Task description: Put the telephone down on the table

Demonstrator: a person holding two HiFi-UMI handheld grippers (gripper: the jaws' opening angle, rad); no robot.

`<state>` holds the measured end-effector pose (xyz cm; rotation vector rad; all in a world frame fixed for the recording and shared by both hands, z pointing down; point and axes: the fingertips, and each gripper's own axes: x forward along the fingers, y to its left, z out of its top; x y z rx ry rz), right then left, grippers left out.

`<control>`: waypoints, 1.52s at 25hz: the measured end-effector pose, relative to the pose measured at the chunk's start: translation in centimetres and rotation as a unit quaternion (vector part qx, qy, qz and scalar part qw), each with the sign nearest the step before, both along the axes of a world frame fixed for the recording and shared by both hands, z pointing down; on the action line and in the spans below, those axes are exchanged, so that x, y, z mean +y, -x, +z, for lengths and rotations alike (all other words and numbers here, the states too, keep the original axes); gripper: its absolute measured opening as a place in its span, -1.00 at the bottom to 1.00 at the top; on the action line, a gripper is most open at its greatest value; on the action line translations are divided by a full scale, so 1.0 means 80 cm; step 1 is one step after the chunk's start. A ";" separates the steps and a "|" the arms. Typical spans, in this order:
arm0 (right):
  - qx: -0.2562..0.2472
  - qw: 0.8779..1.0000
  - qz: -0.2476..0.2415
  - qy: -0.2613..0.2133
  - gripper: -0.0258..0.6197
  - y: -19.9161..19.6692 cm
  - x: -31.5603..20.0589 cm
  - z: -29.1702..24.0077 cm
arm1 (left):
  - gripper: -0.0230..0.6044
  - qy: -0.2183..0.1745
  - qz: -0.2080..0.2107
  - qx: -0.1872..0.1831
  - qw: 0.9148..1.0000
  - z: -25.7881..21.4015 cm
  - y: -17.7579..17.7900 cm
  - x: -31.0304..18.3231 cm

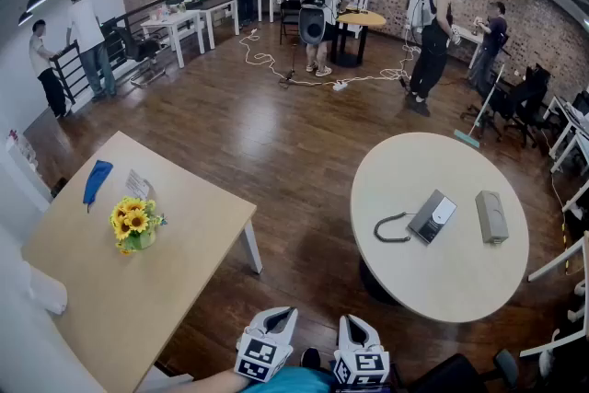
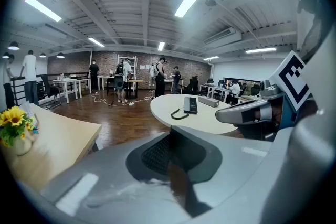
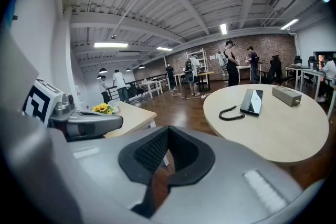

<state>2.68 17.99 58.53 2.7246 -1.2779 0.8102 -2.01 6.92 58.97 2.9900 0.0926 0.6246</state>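
The telephone (image 1: 433, 217) lies flat on the round pale table (image 1: 460, 290), its coiled black cord (image 1: 391, 230) curled at its left. It also shows in the left gripper view as the telephone (image 2: 190, 105) and in the right gripper view as the telephone (image 3: 252, 101), far ahead of both. My left gripper (image 1: 267, 345) and right gripper (image 1: 361, 354) sit side by side at the bottom edge of the head view, well short of the table. The jaws of the left gripper (image 2: 169, 165) and of the right gripper (image 3: 160, 162) meet with nothing between them.
A grey box (image 1: 491, 216) lies right of the telephone. A square wooden table (image 1: 184, 244) at left holds a sunflower vase (image 1: 134, 224) and a blue object (image 1: 96, 180). Dark wood floor separates the tables. Several people, desks and a white floor cable (image 1: 276, 69) fill the back.
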 end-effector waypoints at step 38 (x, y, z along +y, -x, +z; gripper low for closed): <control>0.008 0.997 0.080 0.014 -0.94 -0.205 0.013 -0.004 | -0.88 0.011 0.059 0.017 0.998 -0.004 -0.219 -0.004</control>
